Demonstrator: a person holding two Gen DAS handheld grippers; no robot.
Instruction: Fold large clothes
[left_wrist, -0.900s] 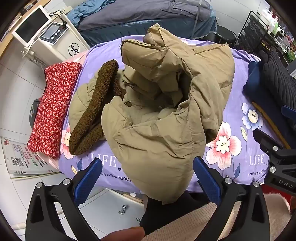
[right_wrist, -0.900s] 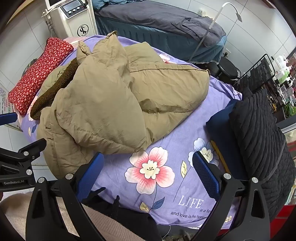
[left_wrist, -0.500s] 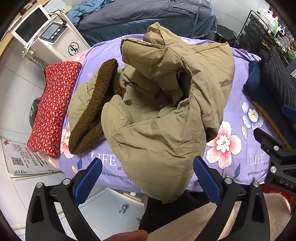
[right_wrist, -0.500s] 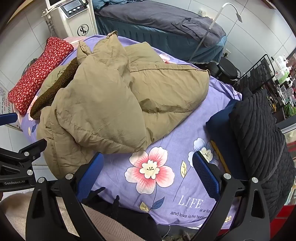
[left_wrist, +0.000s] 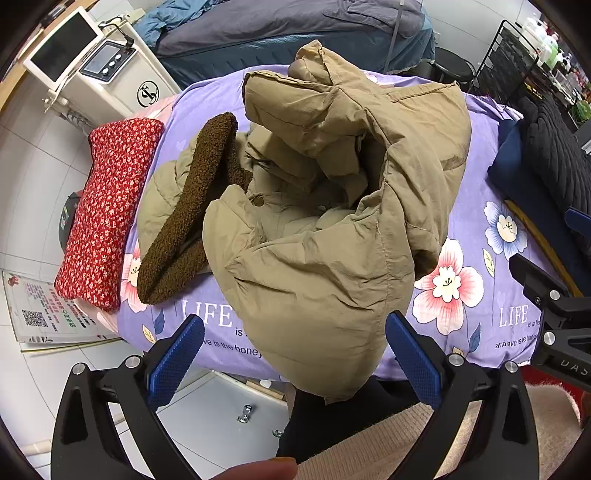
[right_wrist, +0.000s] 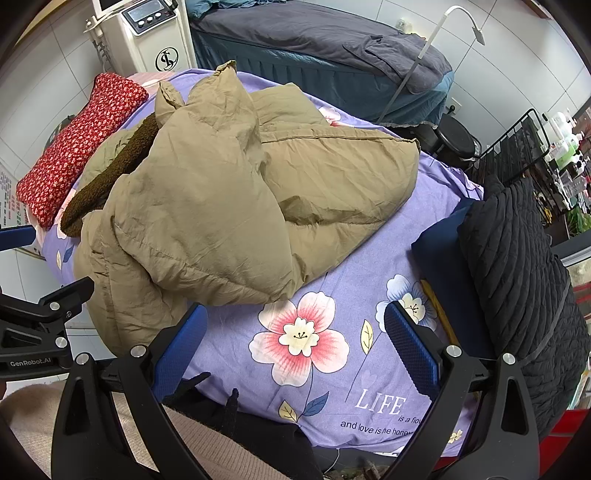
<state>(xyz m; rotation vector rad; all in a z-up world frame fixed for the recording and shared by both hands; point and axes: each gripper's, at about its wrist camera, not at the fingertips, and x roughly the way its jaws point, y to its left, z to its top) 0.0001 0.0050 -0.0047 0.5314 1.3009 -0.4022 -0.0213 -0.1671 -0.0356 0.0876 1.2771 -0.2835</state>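
A crumpled khaki puffer jacket (left_wrist: 325, 206) lies heaped on the purple floral sheet (left_wrist: 480, 302), with both grippers held short of it, jaws spread.

The left gripper (left_wrist: 295, 354) hangs at the near edge of the bed, its jaws wide apart and holding nothing; a fold of the jacket droops over that edge between the blue pads (left_wrist: 177, 354), though whether it touches them is hard to judge through the fisheye. The right gripper (right_wrist: 295, 347) hovers over bare sheet near a pink flower print (right_wrist: 299, 338), jaws likewise spread, with the jacket (right_wrist: 229, 192) just beyond its left pad. A brown fleecy collar (left_wrist: 188, 214) curls out on the jacket's left side. A red floral pillow (left_wrist: 107, 206) lies at the left edge of the bed, and a black quilted garment (right_wrist: 517, 258) on a dark blue cushion (right_wrist: 447, 258) sits at the right.
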